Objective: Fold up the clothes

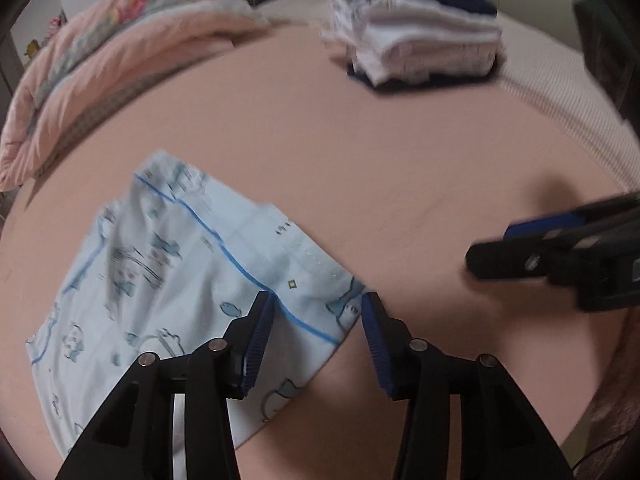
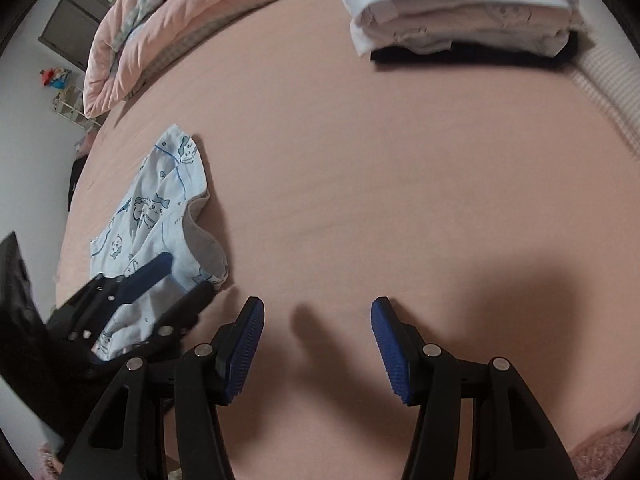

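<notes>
A pink quilt (image 1: 120,52) is bunched at the far left edge of the pink bed sheet (image 1: 360,168), and a light blue cartoon-print garment (image 1: 160,272) is spread flat on the sheet's near left part. The left gripper (image 1: 318,334) is held open over the garment's near right corner, its pads not pressing the cloth. To the right of the garment, the right gripper (image 2: 318,350) is held open and empty above bare sheet, with a stack of folded clothes (image 2: 460,12) at the sheet's far right.

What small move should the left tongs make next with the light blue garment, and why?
Probably lower the left tongs and close them on the light blue garment: its near corner lies between their open pads, not yet gripped, while the right tongs hover open above the bare sheet.
</notes>
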Action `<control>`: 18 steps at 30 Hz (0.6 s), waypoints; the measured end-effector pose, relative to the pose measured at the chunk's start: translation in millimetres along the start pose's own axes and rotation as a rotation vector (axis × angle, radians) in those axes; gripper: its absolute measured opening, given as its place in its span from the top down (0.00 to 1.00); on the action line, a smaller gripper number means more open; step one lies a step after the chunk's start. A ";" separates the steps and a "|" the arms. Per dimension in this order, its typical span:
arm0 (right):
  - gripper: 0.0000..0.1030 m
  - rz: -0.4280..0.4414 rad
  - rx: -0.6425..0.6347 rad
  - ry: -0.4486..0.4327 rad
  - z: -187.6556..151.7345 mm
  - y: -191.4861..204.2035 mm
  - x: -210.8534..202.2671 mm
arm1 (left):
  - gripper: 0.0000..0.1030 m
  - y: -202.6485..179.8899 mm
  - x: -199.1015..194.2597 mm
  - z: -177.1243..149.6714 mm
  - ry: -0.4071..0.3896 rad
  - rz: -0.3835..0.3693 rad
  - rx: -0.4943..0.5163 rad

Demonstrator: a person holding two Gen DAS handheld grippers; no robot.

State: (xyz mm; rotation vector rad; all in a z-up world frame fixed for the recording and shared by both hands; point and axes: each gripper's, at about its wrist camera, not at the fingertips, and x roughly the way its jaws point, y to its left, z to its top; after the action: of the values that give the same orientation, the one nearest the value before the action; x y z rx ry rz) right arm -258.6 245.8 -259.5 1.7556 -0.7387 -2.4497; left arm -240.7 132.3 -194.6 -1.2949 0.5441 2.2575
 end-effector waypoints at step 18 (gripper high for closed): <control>0.46 0.008 -0.161 0.011 39.5 57.0 2.1 | 0.94 82.5 -54.0 -14.3 -0.115 -0.068 -0.278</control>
State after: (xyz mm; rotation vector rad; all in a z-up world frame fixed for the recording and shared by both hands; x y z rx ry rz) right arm -308.7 208.7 -229.0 1.7033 -0.5300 -2.4164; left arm -255.3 46.7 -145.7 -1.2790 0.1461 2.3941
